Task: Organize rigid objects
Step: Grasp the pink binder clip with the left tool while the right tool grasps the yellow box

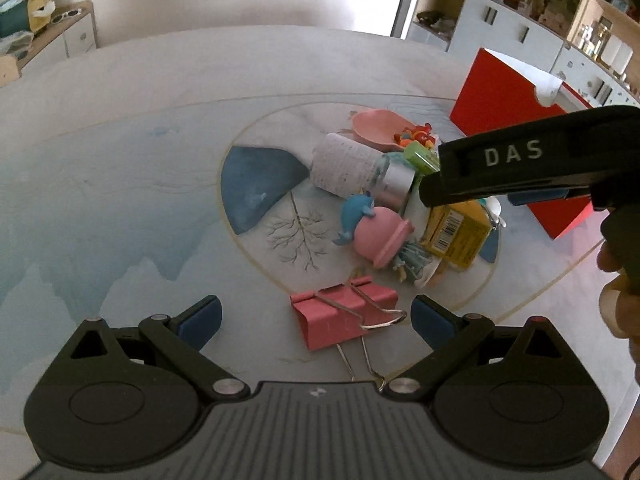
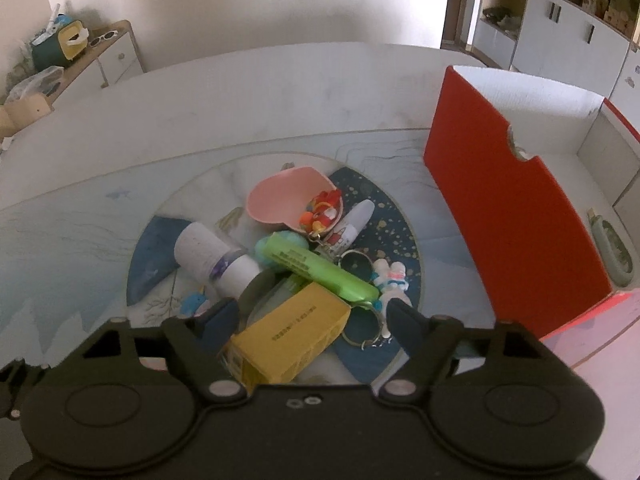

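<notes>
A pink binder clip (image 1: 344, 316) lies flat on the table between the blue pads of my left gripper (image 1: 316, 318), which is open, with a gap on each side. My right gripper (image 2: 312, 314) is open over a yellow carton (image 2: 288, 340), its right finger clear of the carton's edge. The carton lies in a pile with a green marker (image 2: 320, 272), a white bottle (image 2: 212, 256), a pink heart dish (image 2: 280, 200) and an astronaut keyring (image 2: 390, 278). In the left wrist view the right tool's black body (image 1: 520, 168) hangs over that pile.
A red box (image 2: 512, 216), white inside, stands open to the right of the pile and holds a pale green item (image 2: 612, 252). A blue whale toy (image 1: 356, 216) and a pink round toy (image 1: 380, 236) lie beside the clip. A hand (image 1: 616, 280) shows at the right edge.
</notes>
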### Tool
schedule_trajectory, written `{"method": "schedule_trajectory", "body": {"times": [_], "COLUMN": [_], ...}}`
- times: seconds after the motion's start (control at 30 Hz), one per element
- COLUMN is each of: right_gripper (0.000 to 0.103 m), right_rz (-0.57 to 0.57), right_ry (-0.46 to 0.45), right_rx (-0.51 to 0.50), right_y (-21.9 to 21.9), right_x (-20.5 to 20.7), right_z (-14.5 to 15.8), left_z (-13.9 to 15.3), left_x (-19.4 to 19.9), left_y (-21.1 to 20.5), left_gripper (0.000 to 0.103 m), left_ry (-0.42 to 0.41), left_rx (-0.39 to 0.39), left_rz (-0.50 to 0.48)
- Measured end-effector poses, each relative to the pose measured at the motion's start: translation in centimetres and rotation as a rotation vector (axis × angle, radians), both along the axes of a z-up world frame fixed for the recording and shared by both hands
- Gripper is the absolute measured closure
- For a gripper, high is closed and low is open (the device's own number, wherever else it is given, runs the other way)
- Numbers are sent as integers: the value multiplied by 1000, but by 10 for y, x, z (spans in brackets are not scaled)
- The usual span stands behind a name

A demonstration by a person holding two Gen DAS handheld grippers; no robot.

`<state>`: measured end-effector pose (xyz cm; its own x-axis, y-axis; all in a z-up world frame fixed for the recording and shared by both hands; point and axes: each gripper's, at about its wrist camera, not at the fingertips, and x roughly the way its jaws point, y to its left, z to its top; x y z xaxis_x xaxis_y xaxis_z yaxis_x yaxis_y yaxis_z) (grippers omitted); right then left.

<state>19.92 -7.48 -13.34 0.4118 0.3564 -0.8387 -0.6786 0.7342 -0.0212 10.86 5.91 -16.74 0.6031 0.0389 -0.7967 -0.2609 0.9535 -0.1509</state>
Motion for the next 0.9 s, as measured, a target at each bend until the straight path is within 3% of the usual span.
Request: {"method": "schedule_trajectory", "body": {"times": [0.13, 0.27, 0.43, 0.6, 0.67, 0.9], "right_gripper": [36, 45, 47, 58, 71, 74], "right_rz": [-20, -57, -73, -87, -85, -77], "right_ry": [35, 71, 85, 95, 92, 103], "right_rx": [12, 6, 7, -7, -9, 14], "right_y": [4, 6, 8, 7, 5, -1], "right_x": [4, 8, 8, 6, 6, 7], "right_z": [-2, -6, -5, -4, -4, -2], "left_z": [0, 2, 4, 7, 7, 5], "left_x": [1, 1, 2, 3, 3, 0], "left_y": [2, 0, -1, 0, -1, 0], "left_gripper": [3, 11, 21, 46, 47, 48], "left_ry": [-2, -5, 0, 8, 8, 0], "left_rx": [-29, -42, -43, -68, -58, -57], "left_rz": [2, 0, 16, 32, 30, 26]}}
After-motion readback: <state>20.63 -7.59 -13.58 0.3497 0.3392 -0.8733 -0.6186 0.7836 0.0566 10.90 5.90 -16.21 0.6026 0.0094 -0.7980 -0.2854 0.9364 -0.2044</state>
